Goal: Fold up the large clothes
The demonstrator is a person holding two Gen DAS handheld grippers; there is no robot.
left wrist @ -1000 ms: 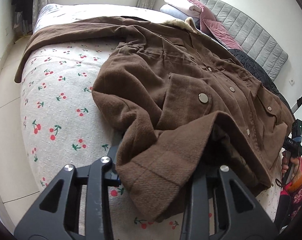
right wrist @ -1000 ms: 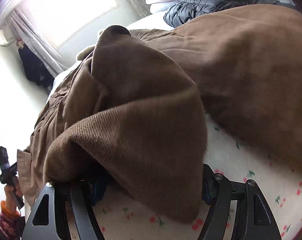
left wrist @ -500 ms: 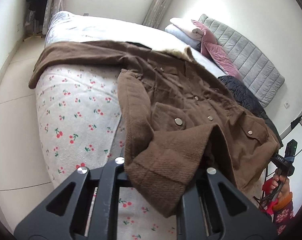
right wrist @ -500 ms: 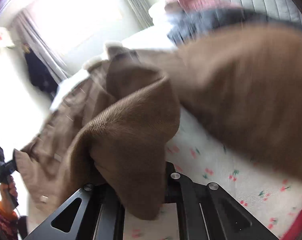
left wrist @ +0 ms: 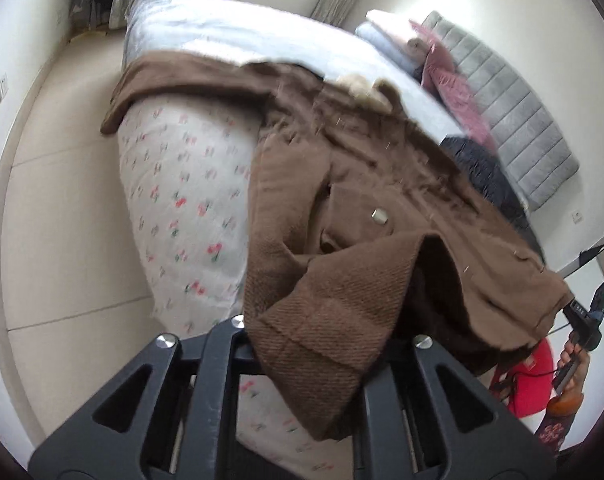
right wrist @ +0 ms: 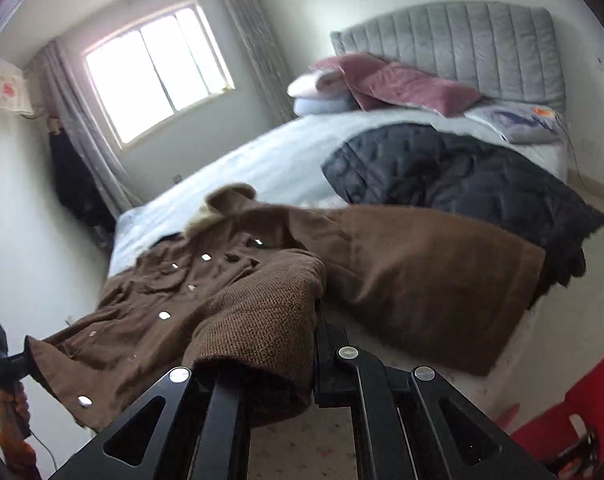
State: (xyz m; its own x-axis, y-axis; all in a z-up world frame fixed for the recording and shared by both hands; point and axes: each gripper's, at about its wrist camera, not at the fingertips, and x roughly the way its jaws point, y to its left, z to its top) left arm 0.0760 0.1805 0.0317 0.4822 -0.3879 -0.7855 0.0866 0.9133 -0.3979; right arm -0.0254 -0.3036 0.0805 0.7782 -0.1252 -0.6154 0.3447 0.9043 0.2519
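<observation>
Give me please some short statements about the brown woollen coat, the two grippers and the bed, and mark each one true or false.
1. The left gripper is shut on the hem of the brown woollen coat. True.
2. The right gripper is open and holds nothing. False: it is shut on a fold of the coat.
3. A dark quilted jacket lies on the bed beyond the coat. True.
4. The coat is already folded into a neat square. False: it is spread out, with one sleeve hanging over the bed's edge.
5. The padded headboard is red. False: it is grey.
</observation>
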